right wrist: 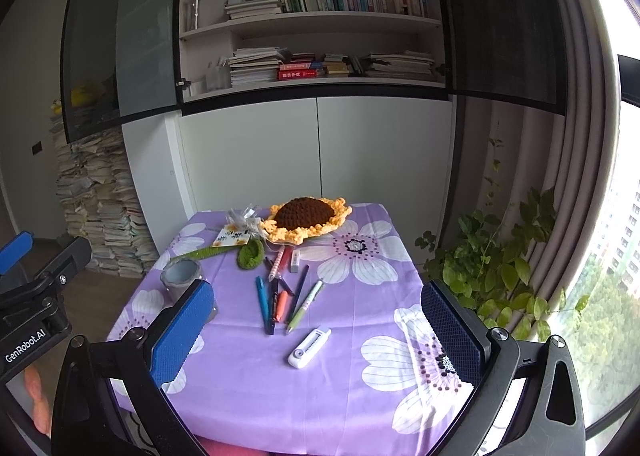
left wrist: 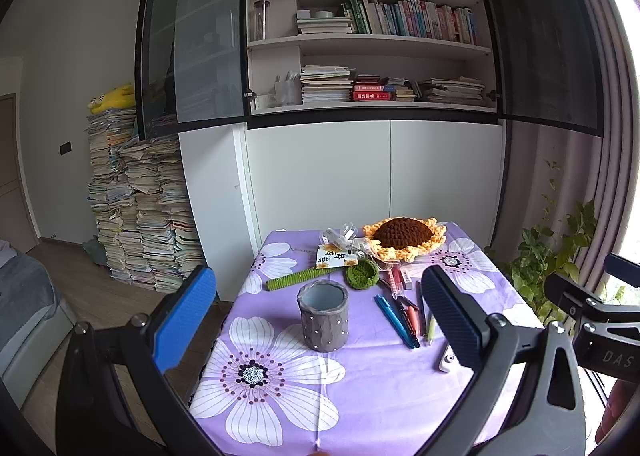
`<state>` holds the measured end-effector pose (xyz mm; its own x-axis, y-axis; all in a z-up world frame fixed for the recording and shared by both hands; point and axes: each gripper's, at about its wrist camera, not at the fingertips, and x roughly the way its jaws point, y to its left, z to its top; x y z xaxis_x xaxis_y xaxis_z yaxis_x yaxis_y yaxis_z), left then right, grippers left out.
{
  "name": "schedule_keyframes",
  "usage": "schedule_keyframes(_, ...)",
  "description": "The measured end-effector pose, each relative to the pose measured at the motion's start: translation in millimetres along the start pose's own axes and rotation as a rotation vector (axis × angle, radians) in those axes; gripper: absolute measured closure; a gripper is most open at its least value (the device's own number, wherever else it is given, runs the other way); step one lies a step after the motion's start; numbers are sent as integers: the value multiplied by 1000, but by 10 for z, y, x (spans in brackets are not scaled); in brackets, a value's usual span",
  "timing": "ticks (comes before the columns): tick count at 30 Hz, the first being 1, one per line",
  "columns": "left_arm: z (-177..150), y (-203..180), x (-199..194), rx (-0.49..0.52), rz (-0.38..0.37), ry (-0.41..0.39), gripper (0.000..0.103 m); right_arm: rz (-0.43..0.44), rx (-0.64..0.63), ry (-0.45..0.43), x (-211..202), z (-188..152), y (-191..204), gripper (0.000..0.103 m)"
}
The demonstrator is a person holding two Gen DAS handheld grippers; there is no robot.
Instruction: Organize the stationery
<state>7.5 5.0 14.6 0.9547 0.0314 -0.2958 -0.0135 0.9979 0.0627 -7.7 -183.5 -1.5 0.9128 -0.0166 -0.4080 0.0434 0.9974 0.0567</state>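
Note:
A grey pen holder (left wrist: 322,315) stands upright on the purple flowered tablecloth (left wrist: 376,388), left of centre; it also shows in the right wrist view (right wrist: 182,274). To its right lies a cluster of pens (right wrist: 280,302), with a blue pen (left wrist: 394,320), a green-tipped pen (right wrist: 306,306) and a pink dotted pen (right wrist: 277,264) among them. A white correction tape (right wrist: 309,347) lies nearer the front. A white eraser (right wrist: 295,260) lies behind the pens. My left gripper (left wrist: 320,320) is open and empty above the near table. My right gripper (right wrist: 316,332) is open and empty too.
A crocheted sunflower (right wrist: 306,218) with green stem (left wrist: 298,279), a green crocheted cup (left wrist: 362,274), a card (left wrist: 334,256) and ribbon lie at the table's back. A bookshelf cabinet (left wrist: 368,56) stands behind. A paper stack (left wrist: 136,208) is left, a plant (right wrist: 496,264) right.

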Motion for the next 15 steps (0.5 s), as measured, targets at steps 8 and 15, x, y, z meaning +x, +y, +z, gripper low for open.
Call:
schedule_keyframes(8, -7, 5, 44, -1, -3, 11, 1, -2, 7, 13, 59, -10, -26, 0)
schedule_keyframes(15, -14, 2, 88, 4, -11, 17, 1, -4, 6, 14, 90, -23, -23, 0)
